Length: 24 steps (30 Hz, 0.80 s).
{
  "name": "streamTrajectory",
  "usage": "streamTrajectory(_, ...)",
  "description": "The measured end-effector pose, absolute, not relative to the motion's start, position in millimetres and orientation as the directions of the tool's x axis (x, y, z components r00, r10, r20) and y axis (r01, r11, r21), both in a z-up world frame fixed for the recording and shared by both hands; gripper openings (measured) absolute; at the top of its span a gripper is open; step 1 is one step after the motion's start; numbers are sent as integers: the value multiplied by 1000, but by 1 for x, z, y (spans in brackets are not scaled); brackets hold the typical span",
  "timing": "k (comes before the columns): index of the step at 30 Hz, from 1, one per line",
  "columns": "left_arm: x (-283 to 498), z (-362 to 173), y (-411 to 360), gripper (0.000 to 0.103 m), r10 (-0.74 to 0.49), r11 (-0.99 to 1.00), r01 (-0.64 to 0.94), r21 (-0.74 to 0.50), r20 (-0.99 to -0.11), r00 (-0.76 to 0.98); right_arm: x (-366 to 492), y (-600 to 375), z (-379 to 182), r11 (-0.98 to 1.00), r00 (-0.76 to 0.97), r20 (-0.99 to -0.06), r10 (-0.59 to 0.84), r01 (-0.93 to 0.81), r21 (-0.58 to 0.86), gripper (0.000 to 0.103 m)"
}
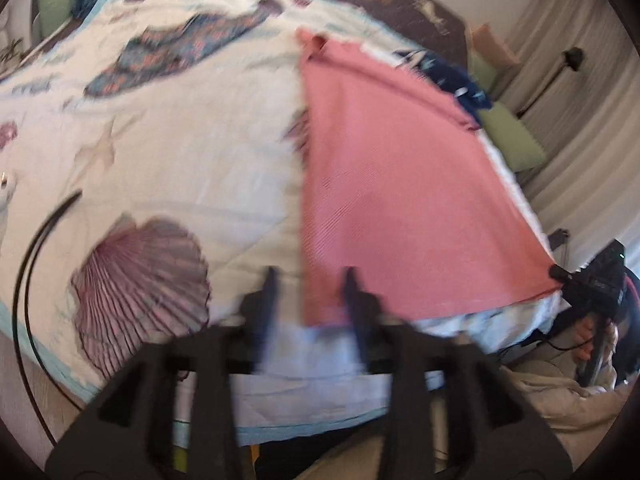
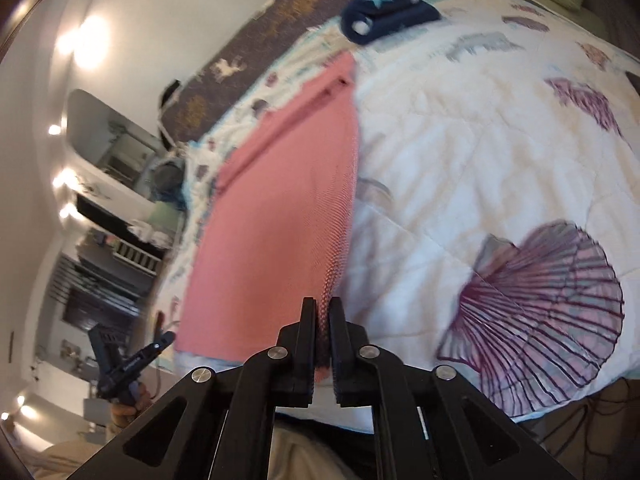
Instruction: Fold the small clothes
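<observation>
A pink garment [image 1: 400, 184] lies spread flat on the seashell bedspread [image 1: 180, 160]. My left gripper [image 1: 312, 280] stands open at the garment's near left corner. That corner lies between the blurred fingers, and the pads are not pressing on it. My right gripper [image 2: 324, 306] is shut on the garment's [image 2: 280, 208] other near corner, with pink fabric pinched between its pads. In the left wrist view the right gripper [image 1: 558, 272] shows at the cloth's right corner. The right wrist view has the left gripper [image 2: 158, 344] by the garment's lower left corner.
A folded navy garment [image 2: 384, 12] with pale stars lies at the far side of the bedspread [image 2: 460, 160]. A green cushion [image 1: 512, 140] sits past the bed's right edge, and a black cable [image 1: 24, 280] curves along the left. Shelves [image 2: 120, 160] stand beyond the bed.
</observation>
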<state>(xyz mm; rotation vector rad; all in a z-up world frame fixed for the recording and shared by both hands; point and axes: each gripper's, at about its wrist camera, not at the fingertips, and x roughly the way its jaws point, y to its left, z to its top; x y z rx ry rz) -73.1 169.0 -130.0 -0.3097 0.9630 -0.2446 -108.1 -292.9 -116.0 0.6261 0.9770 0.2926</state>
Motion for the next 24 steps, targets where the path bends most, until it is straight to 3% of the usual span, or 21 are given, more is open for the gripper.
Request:
streamTrajectory(3,-78,-130,171,52,-350,922,74,-381,-735,581,-107,-295,-129,780,512,-692,508,67,623,23)
streamTrajectory(5,-77,-131,172,61,-388,906,93,-413,-721,574,-106,-294,-134,771,498,-688,528,57,634,40)
streamTrajectory(8,-72,-135,164,62,-388,909,111,-402,-720,575,-97,-286,-140,765,495,-676,546,36,643,45)
streamTrajectory(9,-70,-134,160,52,-378,916,117,-385,-723,579,-95,-284,-140,766,496,-675,545,31,642,45)
streamTrajectory(10,-69,-131,156,30,-366,923,127,-364,-723,586,-93,-282,-139,767,494,-676,546,29,641,31)
streamTrajectory(11,-69,-129,154,6,-370,921,123,-370,-728,578,-90,-279,-140,765,480,-680,555,28,644,5)
streamTrajectory(15,-91,-95,143,4,-350,932,172,-319,-665,660,-108,-285,-116,721,533,-605,591,-13,693,3)
streamTrajectory(19,-106,-61,153,4,-400,908,215,-359,-594,698,-130,-300,-80,678,586,-506,633,-102,728,3)
streamTrajectory(24,-122,-32,165,4,-413,896,221,-385,-540,734,-158,-302,-49,710,621,-485,616,-169,684,3)
